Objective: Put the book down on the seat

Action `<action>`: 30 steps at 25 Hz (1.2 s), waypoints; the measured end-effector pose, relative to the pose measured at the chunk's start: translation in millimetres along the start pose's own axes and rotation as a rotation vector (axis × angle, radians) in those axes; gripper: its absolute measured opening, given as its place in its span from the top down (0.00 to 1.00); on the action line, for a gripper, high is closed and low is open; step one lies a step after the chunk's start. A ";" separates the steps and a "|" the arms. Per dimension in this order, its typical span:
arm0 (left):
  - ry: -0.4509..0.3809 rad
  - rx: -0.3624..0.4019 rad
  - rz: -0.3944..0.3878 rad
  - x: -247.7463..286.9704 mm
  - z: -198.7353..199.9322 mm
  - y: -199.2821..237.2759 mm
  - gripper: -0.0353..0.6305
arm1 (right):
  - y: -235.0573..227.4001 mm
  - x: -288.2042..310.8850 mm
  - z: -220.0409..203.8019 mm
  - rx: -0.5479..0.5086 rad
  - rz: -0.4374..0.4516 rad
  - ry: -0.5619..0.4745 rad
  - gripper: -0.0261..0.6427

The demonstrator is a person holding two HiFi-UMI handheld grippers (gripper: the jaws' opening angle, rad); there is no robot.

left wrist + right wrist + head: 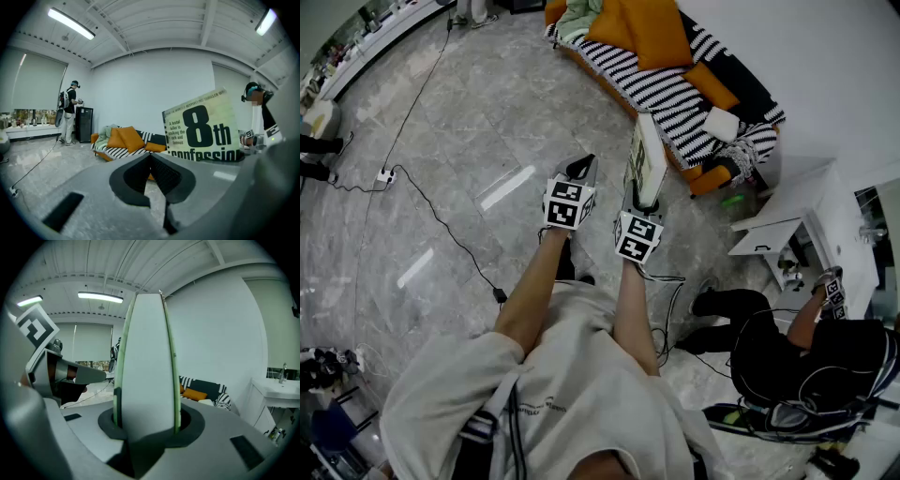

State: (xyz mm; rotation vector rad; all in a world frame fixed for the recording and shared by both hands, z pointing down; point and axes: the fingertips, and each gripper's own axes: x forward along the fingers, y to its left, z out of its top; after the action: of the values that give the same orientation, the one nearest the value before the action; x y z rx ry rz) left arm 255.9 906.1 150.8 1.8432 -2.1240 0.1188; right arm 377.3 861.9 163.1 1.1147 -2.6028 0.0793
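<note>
Right gripper (146, 423): smooth grey shell; its dark pads pinch the book's lower edge, one on each cover.
Book (645, 159): thick rectangular paperback held upright on edge, with a pale matte page block and a greenish cover in bold black print. It is in the air near the sofa's front edge, not on the sofa.
Left gripper (151, 155): ribbed black pads pressed together, nothing between them; on the side of the book away from the sofa.
Floor (469, 141): glossy grey veined tiles before the sofa.
Sofa (675, 89): long orange seat under a black-and-white striped cover, with plump orange cushions.
</note>
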 end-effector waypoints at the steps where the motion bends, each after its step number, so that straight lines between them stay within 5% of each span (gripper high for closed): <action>1: 0.002 0.013 -0.008 7.1 2.7 4.8 0.94 | -1.7 8.9 1.4 0.006 -0.006 0.002 0.73; 11: -0.033 -0.016 -0.059 85.9 46.7 54.0 0.94 | -10.5 87.8 26.0 0.071 -0.020 0.011 0.73; 19: 0.057 0.056 -0.122 156.4 49.5 85.5 0.94 | -6.9 170.6 39.5 0.071 -0.008 0.056 0.73; 30: 0.059 0.006 -0.060 224.6 88.5 193.4 0.94 | 14.0 281.2 73.0 0.065 -0.041 0.071 0.73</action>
State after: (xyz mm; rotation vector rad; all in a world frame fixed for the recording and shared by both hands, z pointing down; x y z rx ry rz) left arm 25.3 700.1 162.5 1.8809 -2.0293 0.1635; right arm 165.7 663.0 179.3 1.1648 -2.5305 0.1924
